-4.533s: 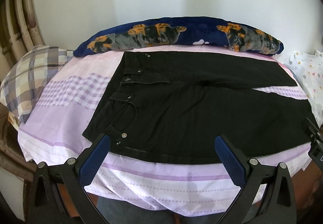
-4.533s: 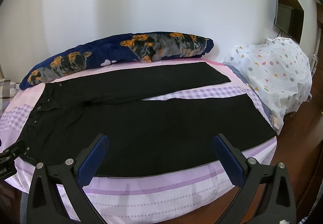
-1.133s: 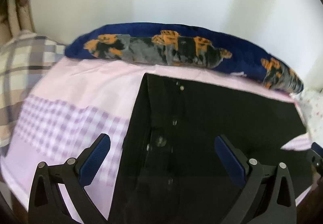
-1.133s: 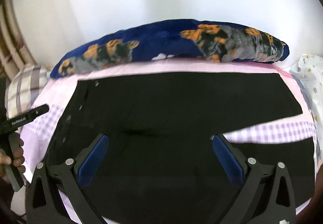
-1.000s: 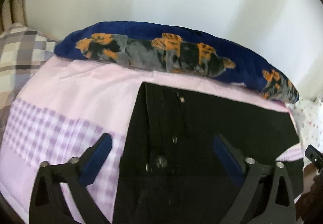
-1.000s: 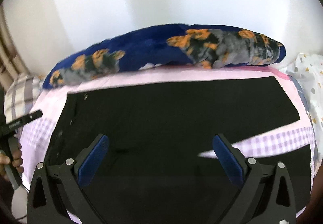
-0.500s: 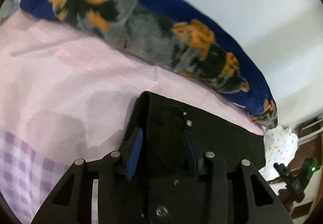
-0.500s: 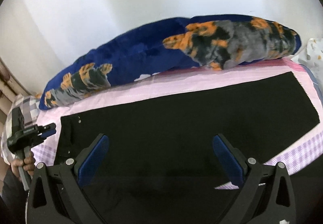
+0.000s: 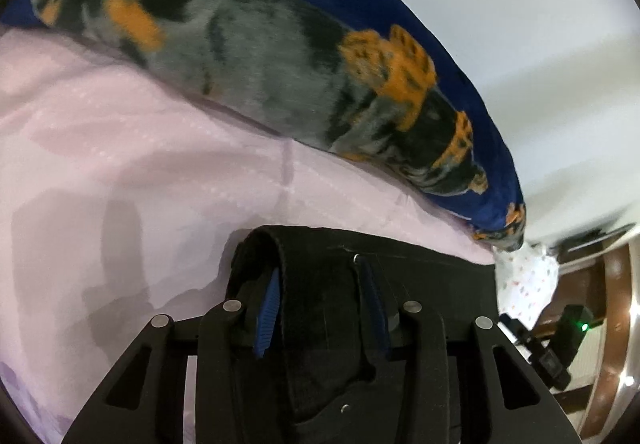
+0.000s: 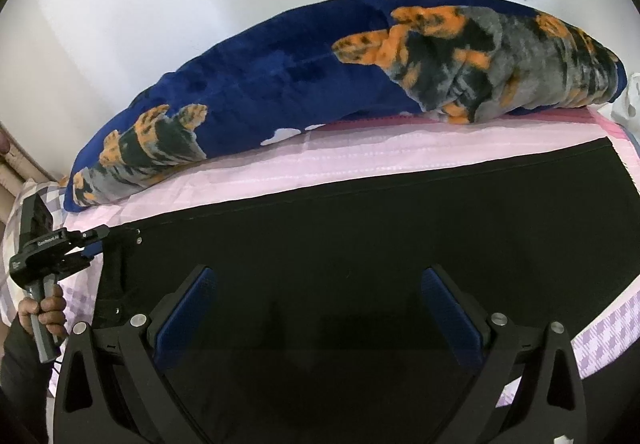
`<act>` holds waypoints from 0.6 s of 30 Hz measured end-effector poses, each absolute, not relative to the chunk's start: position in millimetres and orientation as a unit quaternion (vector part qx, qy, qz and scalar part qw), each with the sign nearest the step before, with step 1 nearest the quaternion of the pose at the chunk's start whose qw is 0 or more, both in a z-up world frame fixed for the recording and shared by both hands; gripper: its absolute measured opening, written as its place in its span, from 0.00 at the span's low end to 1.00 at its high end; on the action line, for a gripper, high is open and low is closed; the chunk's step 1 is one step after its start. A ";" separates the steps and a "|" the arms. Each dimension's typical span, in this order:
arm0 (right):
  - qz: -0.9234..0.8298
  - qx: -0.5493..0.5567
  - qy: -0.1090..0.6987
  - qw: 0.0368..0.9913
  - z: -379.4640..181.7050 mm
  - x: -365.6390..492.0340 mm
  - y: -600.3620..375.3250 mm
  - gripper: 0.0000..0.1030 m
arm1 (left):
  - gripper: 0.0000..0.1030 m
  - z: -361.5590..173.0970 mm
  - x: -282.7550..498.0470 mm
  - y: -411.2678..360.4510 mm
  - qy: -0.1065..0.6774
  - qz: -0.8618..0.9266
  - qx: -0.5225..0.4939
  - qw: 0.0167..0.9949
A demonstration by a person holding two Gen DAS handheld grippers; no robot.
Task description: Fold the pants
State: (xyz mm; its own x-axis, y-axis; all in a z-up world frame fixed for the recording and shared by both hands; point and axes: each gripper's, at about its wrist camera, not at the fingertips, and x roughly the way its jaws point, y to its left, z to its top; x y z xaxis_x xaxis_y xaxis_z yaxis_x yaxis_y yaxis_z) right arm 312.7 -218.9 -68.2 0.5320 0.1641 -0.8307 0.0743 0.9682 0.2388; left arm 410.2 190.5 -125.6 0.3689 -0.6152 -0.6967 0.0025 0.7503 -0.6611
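Right now my left gripper (image 9: pixel 320 284) is closing its jaws on the far corner of the waistband of the black pants (image 9: pixel 420 276), a thick fold of the cloth bunched between the blue pads (image 9: pixel 267 308) and rising off the sheet. My right gripper (image 10: pixel 318 308) holds its jaws wide apart above the middle of the pants, nothing between them. Beyond them the pants lie flat across the pink and lilac bedsheet (image 10: pixel 360 160), with the blue dog-print blanket (image 10: pixel 304 84) rolled along the wall side just past the far edge, and my hand (image 10: pixel 42 310) gripping the left tool's handle.
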 end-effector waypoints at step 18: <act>0.043 0.097 0.490 0.865 -69.5 316.2 -261.7 0.99 | 0.07 -103.9 392.6 167.2 0.478 -0.228 -0.279 0.801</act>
State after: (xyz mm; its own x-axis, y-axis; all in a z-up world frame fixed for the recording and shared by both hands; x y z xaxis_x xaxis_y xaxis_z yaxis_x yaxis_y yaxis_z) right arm 316.2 -261.7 -69.5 0.5151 0.1704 -0.8400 0.0201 0.9774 0.2106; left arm 392.6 167.2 -103.9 0.4388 -0.6324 -0.6383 0.0981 0.7399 -0.6656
